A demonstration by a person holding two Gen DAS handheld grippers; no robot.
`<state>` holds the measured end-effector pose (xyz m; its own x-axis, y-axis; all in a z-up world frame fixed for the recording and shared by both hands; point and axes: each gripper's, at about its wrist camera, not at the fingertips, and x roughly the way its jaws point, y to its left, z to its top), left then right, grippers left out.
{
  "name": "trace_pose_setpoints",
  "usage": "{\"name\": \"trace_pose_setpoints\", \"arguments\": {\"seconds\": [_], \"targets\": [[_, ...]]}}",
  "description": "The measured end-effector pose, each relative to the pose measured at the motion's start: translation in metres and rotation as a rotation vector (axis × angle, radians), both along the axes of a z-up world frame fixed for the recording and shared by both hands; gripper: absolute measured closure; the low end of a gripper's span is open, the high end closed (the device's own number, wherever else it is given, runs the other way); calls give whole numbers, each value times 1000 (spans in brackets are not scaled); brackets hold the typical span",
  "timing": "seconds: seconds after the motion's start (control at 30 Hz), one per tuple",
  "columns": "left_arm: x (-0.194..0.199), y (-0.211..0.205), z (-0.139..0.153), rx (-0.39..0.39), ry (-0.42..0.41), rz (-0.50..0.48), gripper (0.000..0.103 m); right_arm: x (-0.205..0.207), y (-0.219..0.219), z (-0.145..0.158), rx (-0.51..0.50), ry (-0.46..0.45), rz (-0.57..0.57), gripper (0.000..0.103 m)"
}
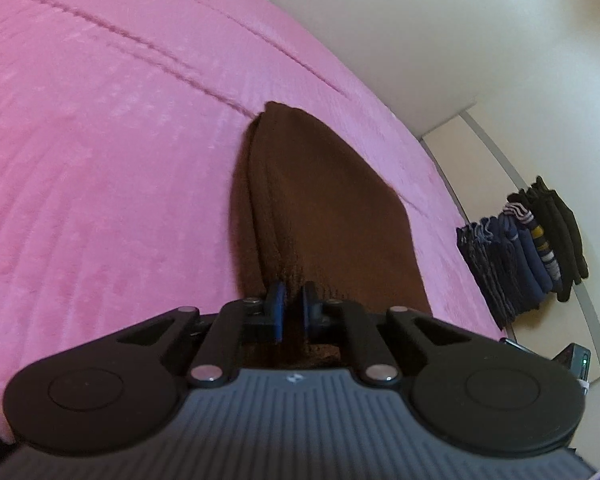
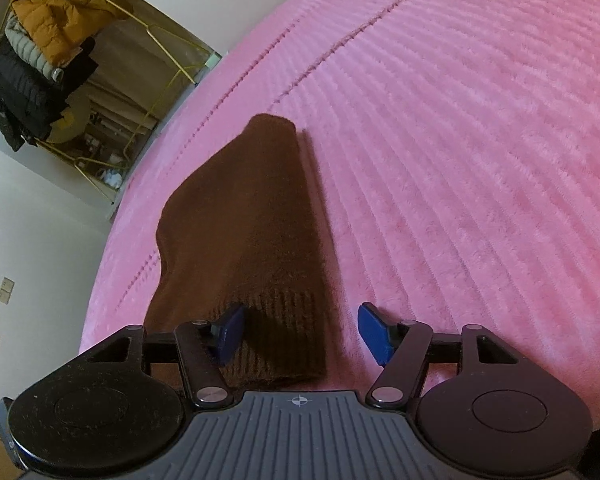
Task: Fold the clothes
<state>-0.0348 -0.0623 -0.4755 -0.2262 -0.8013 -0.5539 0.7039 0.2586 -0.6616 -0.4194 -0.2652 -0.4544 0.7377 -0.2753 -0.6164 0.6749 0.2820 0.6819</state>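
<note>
The left gripper (image 1: 291, 307) has its blue fingers (image 1: 277, 309) drawn narrow, clamped on the ribbed hem of the brown sweater (image 1: 324, 208), with a thin fold of knit pinched between the pads. The right gripper (image 2: 302, 334) has its fingers (image 2: 231, 332) spread wide; the left-hand pad sits on or just above the ribbed hem of the brown sweater (image 2: 252, 220), the right-hand pad is over bare pink cover, and nothing is gripped. The sweater lies folded into a long narrow strip on the pink bedspread (image 1: 100, 160), running away from both grippers toward the far side of the bed, with its near ribbed end just in front of the fingers. In the left wrist view, stacked layers show along the strip's left edge. Beyond the bed edge in that view, a row of folded dark clothes (image 1: 528, 248) sits on the pale floor. In the right wrist view, a rack of jackets (image 2: 44, 60) stands past the bed's far-left corner.
</note>
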Motion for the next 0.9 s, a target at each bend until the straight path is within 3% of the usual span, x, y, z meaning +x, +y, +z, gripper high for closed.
{"name": "trace_pose_setpoints", "arguments": {"seconds": [0.07,0.13,0.17,0.23,0.3,0.43,0.47,0.5,0.53,0.6,0.7,0.77,0.83,0.87,0.9], "targets": [[3,1,-8,15,49,33,89,-1,-2,-2,15,-18,-10,38],[6,5,-12,22,105,78,66,-5,-4,-4,41,-51,-21,38],[7,8,-13,17,135,100,62,-7,-7,-6,60,-71,-26,38],[10,13,-16,10,194,137,42,-10,-12,-11,101,-108,-32,37],[12,13,-21,12,248,152,38,-11,-17,-18,141,-144,-39,37],[6,3,-28,3,281,123,40,-9,-23,-29,192,-212,-59,38],[5,0,-29,4,279,109,45,-6,-23,-29,201,-216,-54,38],[4,-4,-29,8,280,94,71,-2,-23,-29,210,-213,-47,57],[6,-8,-31,26,289,79,90,1,-22,-29,215,-199,-41,64],[14,-9,-30,24,282,73,92,6,-16,-26,218,-168,-49,72],[38,-2,-10,-24,224,73,92,10,-1,-19,280,-203,-48,75],[58,3,2,-44,181,101,93,21,18,-15,324,-245,2,75],[78,6,9,-29,128,146,93,43,39,-17,337,-230,90,74],[86,5,11,-13,102,168,93,54,48,-21,346,-214,125,73],[91,6,10,-3,82,191,92,61,54,-26,353,-190,141,59]]}}
